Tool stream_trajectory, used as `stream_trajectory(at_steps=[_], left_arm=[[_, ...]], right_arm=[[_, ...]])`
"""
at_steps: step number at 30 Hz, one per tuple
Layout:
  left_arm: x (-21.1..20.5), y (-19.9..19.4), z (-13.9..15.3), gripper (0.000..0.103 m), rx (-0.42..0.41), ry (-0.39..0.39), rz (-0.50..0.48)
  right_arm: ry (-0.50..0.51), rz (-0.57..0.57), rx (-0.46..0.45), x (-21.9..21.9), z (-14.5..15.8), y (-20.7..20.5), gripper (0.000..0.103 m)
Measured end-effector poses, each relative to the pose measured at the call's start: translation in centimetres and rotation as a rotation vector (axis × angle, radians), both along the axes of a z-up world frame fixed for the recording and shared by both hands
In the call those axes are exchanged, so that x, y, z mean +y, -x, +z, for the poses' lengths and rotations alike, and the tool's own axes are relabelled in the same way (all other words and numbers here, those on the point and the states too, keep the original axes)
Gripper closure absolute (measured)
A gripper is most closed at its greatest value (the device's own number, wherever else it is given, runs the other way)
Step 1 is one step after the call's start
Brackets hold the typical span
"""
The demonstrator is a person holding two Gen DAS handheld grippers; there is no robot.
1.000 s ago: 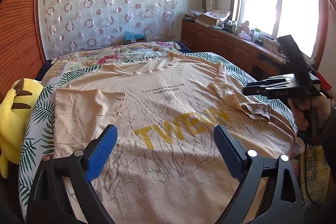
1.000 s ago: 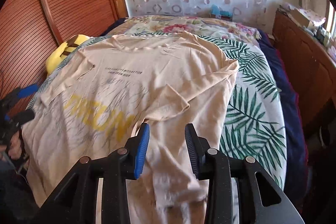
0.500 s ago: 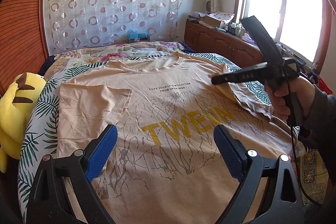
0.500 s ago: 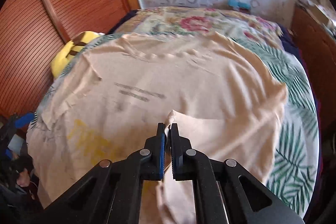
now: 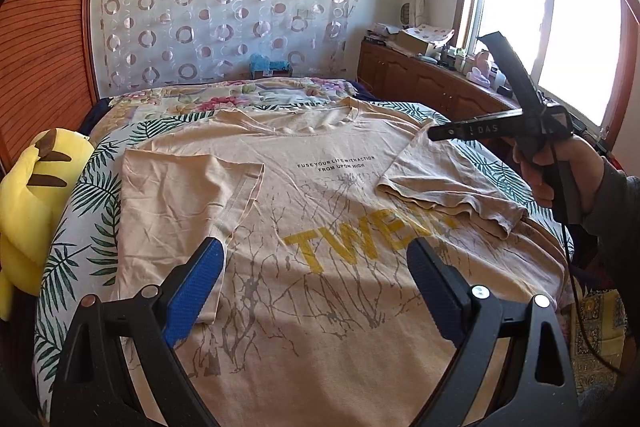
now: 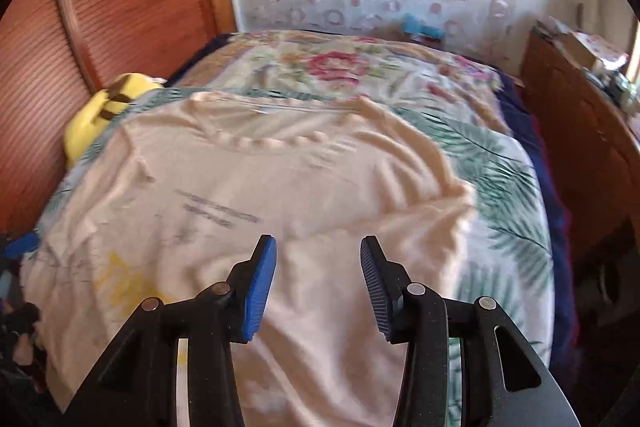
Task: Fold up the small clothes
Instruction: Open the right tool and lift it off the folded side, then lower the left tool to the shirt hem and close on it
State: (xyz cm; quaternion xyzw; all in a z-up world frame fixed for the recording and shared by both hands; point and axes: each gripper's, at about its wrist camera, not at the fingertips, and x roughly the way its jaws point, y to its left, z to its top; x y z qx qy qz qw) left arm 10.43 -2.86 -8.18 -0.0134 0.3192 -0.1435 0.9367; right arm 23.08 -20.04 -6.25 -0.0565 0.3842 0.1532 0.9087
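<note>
T-shirt [image 5: 320, 267] is lying flat on the bed [image 5: 80, 227], both sleeves folded in. Right tool [image 6: 318, 279] has just been opening, nothing between; left tool [image 5: 316, 267] is hovering released. Right sleeve [image 5: 448, 183], wrinkled, is risking unfolding.

- A yellow plush toy [image 5: 28, 195] lies at the bed's [image 5: 80, 227] left edge.
- A circle-patterned curtain [image 5: 224, 11] hangs behind.
- A wooden cabinet [image 5: 424, 87] with clutter stands under the bright window [image 5: 560, 27].
</note>
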Motion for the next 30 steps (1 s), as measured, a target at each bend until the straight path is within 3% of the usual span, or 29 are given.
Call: stream_trajectory(at_steps=[8, 13, 16, 21, 24, 30], left_arm=[[1.7, -0.8, 0.1, 0.009, 0.006, -0.013, 0.022], [5.3, -3.0, 0.9, 0.009, 0.020, -0.028, 0.075], [7.7, -4.3, 0.9, 0.009, 0.030, -0.035, 0.104], [10.9, -6.9, 0.1, 0.016, 0.070, -0.053, 0.155], [12.1, -8.7, -0.5, 0.023, 0.104, -0.038, 0.171], [13.4, -12.4, -1.5, 0.033, 0.160, -0.051, 0.176]], right_arm=[[0.031, -0.077, 0.034, -2.5, -3.2, -1.0, 0.057], [0.066, -0.083, 0.025, -1.9, -4.0, -1.0, 0.055], [0.068, -0.086, -0.003, -2.8, -4.2, -0.2, 0.048], [0.003, -0.086, -0.006, -4.4, -4.6, 0.1, 0.034], [0.027, -0.072, -0.007, -3.9, -4.7, 0.2, 0.028], [0.023, -0.075, -0.001, -4.2, -4.6, 0.0, 0.023]])
